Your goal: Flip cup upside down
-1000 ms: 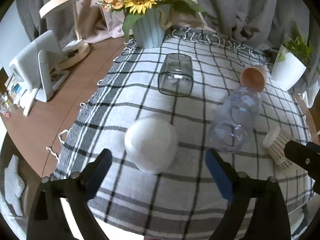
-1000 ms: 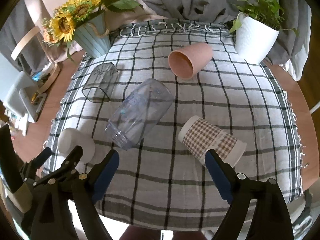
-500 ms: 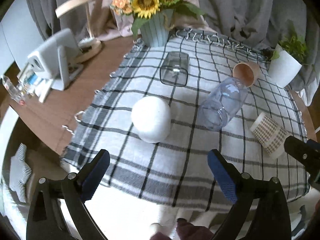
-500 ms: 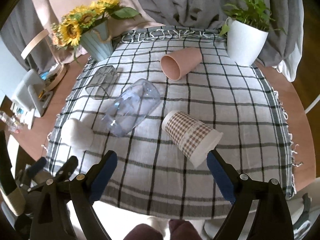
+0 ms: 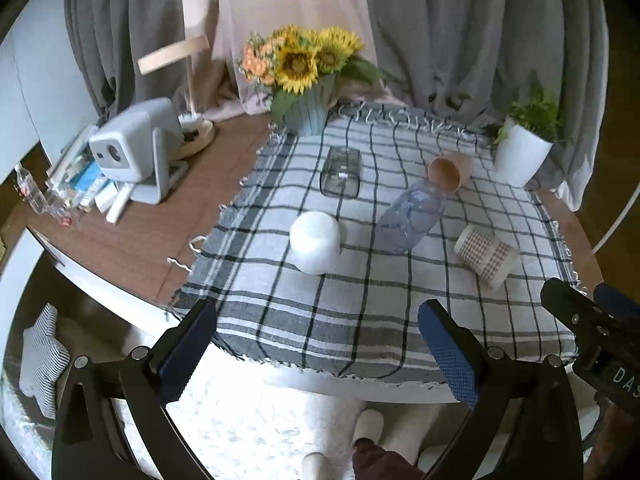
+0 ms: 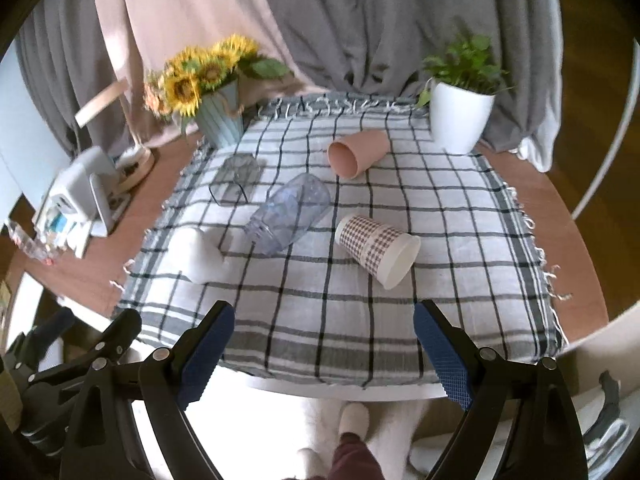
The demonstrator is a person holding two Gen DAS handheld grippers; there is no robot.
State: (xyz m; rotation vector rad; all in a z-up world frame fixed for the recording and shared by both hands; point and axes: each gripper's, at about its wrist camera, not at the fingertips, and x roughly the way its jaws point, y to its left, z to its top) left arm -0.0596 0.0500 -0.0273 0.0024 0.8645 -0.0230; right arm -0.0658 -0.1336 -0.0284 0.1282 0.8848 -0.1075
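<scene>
Left wrist view. The left gripper hangs with its jaws spread wide and nothing between them, off the near edge of the checked cloth. On the cloth stands a white cup, mouth down, in the near left part. The clear jar lies on its side just right of the white cup. A checked paper cup lies on its side further right, near the cloth's right edge. A pink cup lies on its side beyond the jar, touching or nearly touching its far end. A grey glass lies in the far left part of the cloth. A sunflower vase stands at the cloth's far left corner, a potted plant at its far right corner. The right gripper shows in part at the right edge.

Right wrist view. The right gripper is likewise spread wide and empty, off the cloth's near edge. The paper cup lies on its side at the cloth's centre, mouth toward the near right. The jar lies just left of it; the white cup, blurred, sits at the left edge. The pink cup lies beyond, mouth toward the near left. The grey glass lies in the cloth's far left part.
</scene>
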